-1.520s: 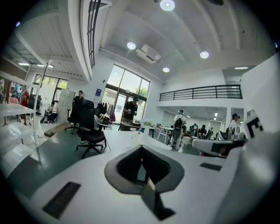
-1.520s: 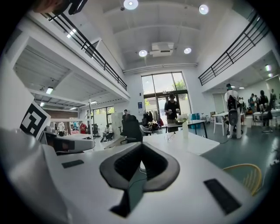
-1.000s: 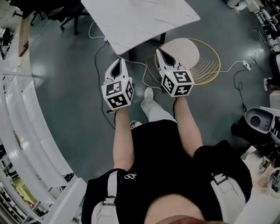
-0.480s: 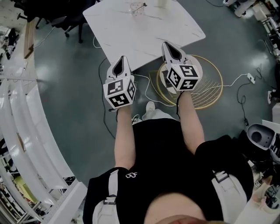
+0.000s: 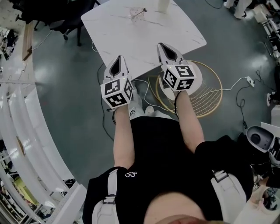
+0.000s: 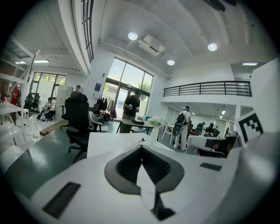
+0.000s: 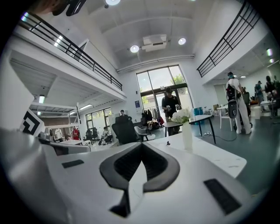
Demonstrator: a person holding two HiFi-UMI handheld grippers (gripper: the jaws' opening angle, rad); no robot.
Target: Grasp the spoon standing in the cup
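Head view: spoon (image 5: 141, 11) in cup (image 5: 134, 14), far beyond left gripper (image 5: 118, 58), right gripper (image 5: 162, 46), fingers together.

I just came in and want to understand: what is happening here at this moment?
A person stands before a white table, holding a left gripper and a right gripper, both shut and empty, at its near edge. The clear cup with the spoon stands at the far end, untouched, near a white vase.
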